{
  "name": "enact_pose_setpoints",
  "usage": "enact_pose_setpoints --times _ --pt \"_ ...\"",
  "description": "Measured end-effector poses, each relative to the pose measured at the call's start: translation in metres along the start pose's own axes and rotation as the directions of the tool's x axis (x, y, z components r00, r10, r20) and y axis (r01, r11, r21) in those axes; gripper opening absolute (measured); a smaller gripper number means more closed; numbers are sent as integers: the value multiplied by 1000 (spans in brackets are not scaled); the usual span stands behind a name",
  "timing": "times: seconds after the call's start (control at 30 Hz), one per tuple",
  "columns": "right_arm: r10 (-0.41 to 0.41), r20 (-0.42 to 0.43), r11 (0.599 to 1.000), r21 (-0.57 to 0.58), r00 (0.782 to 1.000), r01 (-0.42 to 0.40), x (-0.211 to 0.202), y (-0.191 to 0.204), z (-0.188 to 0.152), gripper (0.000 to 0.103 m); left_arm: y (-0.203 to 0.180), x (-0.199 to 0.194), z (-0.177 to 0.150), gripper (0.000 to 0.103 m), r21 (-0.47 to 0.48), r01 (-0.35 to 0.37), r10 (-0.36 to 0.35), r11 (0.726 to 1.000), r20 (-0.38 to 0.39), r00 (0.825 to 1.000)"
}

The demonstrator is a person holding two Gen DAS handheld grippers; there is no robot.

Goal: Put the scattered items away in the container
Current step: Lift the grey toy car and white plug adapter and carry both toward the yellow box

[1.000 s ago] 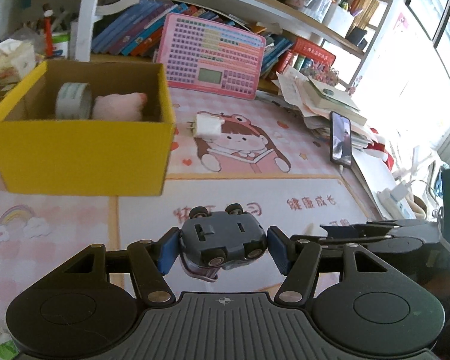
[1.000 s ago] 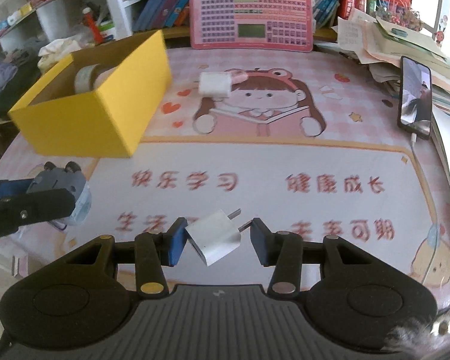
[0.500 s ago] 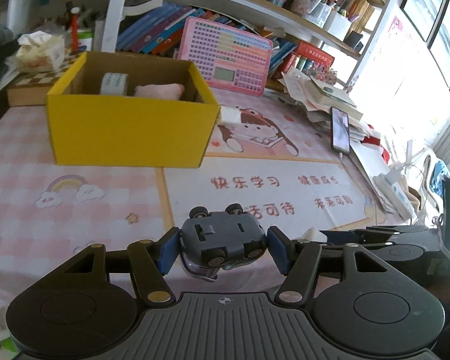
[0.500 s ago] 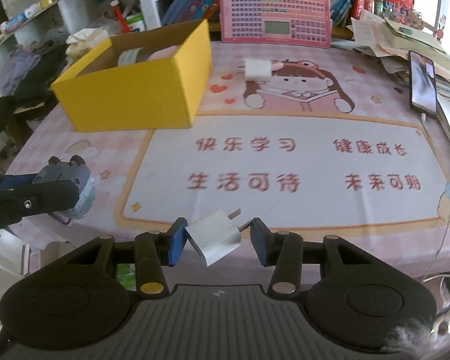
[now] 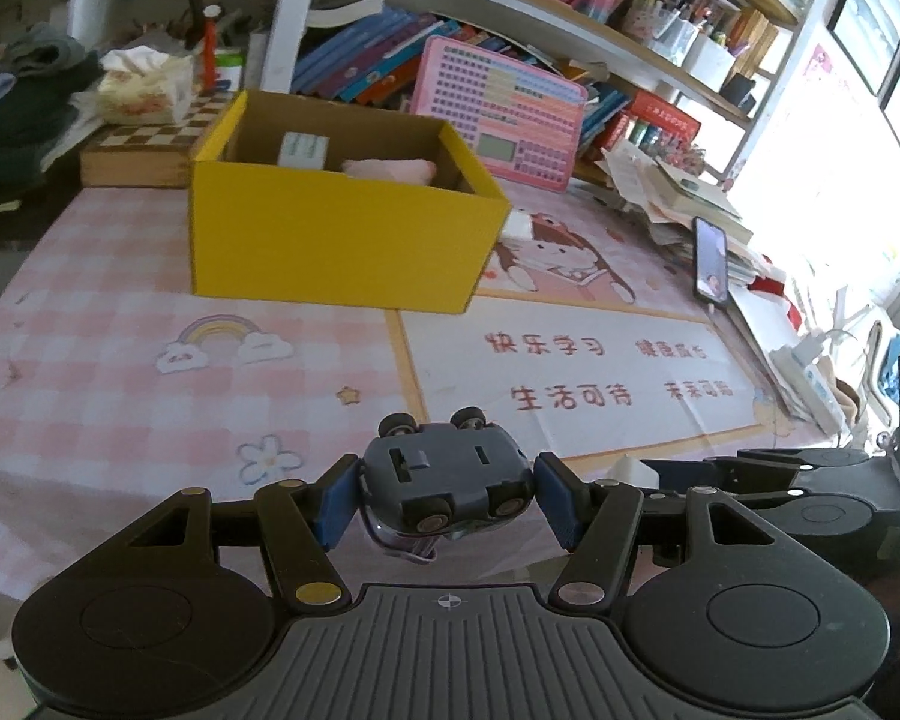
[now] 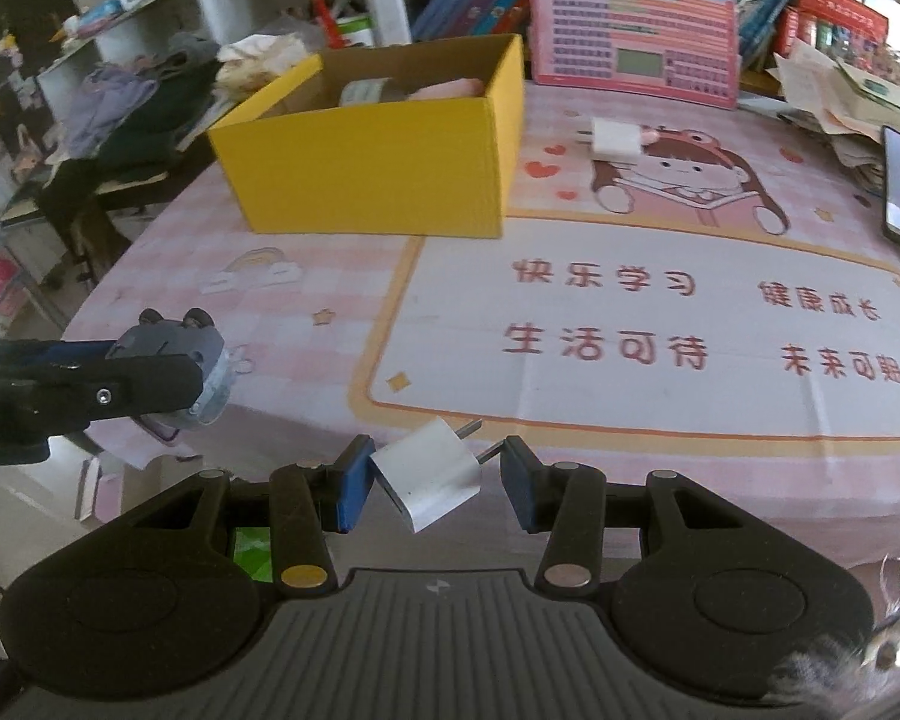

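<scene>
My left gripper (image 5: 450, 492) is shut on a grey toy car (image 5: 444, 480), held wheels up over the pink mat's near part. In the right wrist view the same car (image 6: 174, 348) shows at the left. My right gripper (image 6: 437, 477) is shut on a white plug charger (image 6: 429, 471), tilted with its prongs to the right, above the table's near edge. The yellow box (image 5: 342, 240) (image 6: 378, 180) stands far ahead, holding a tape roll (image 5: 303, 150) and a pink plush (image 5: 390, 168). A second white charger (image 6: 615, 138) lies on the mat right of the box.
A pink keypad board (image 5: 498, 114) leans against the bookshelf behind the box. A phone (image 5: 711, 258), paper stacks and a power strip (image 5: 810, 372) line the right side. A chessboard (image 5: 144, 144) and tissue pack sit left of the box.
Both grippers have drawn back from the yellow box toward the table's near edge, so the box looks farther off. Each keeps hold of its item.
</scene>
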State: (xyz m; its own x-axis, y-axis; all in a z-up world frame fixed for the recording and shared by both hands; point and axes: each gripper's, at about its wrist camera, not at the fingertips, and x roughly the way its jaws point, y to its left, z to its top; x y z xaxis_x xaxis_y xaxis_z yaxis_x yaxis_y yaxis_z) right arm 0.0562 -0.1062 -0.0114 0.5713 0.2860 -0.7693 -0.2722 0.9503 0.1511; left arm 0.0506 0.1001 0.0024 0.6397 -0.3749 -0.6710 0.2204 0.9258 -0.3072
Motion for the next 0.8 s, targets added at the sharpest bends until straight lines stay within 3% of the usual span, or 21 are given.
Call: enact_pose_setpoints --times 0.3,0.8 --pt "31 -10 999 -8 999 -31 5 16 -1 44 14 -8 -3 62 -17 -8 8 1000 4 1000" --pt "55 41 991 -125 998 -50 12 44 18 44 37 -19 4 62 -62 -36 40 997 53 998"
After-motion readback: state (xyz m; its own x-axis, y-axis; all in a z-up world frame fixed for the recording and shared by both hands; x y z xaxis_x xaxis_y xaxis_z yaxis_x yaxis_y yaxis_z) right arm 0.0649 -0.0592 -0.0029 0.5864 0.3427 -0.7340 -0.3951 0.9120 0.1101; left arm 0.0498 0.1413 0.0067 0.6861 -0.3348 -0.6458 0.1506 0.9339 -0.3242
